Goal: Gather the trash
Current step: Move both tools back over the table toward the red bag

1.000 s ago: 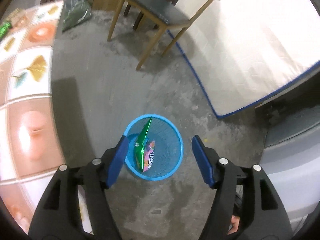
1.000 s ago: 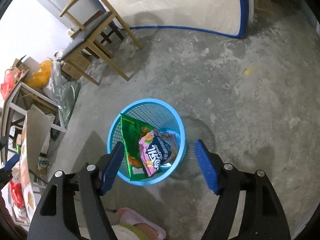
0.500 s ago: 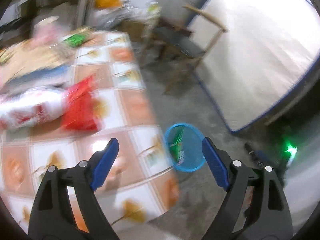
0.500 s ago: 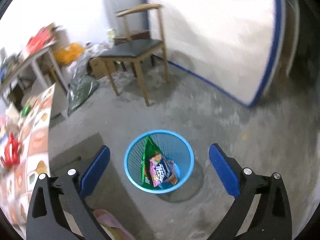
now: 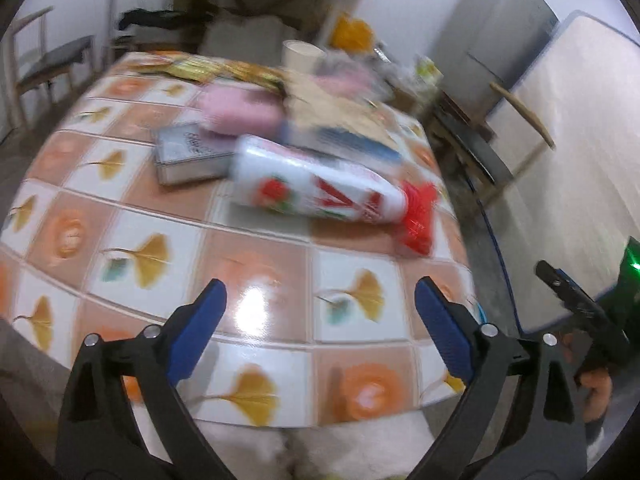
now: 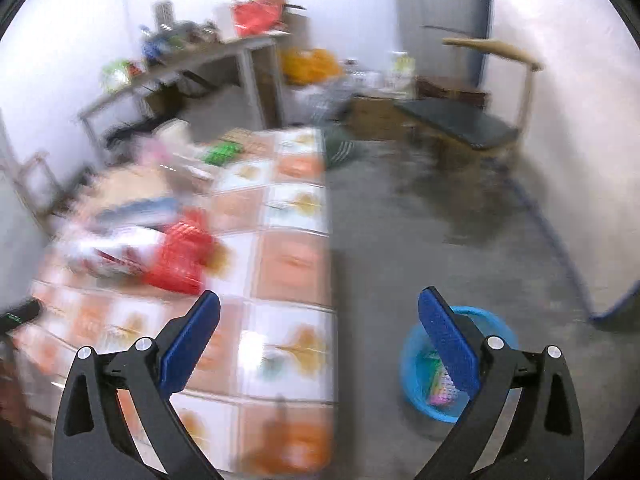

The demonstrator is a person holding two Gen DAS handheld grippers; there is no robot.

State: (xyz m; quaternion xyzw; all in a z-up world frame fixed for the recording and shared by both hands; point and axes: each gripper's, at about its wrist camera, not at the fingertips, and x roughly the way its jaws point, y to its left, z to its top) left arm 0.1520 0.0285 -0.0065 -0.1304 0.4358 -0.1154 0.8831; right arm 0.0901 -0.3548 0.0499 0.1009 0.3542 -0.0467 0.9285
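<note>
**Reaching over the table for the next piece of trash**

Both tools are empty and spread wide: the left gripper (image 5: 318, 312) hangs over the near edge of the tiled table (image 5: 256, 308), and the right gripper (image 6: 320, 322) straddles the table's edge and the bare floor. The likely next pick is the white-and-red wrapper (image 5: 316, 190), lying on its side at centre frame in the left view, its red end (image 5: 418, 218) pointing to the right. To do this well, line the jaws across the wrapper's narrow width, come down level, and close on the body rather than the crinkled end, which would probably slip. The frames are motion-blurred, so settle before closing. The wrapper looks puffy and light, printed with red fruit. The blue bin (image 6: 496, 322) sits at lower right of the right view, partly behind a finger, with wrappers already inside.
</note>
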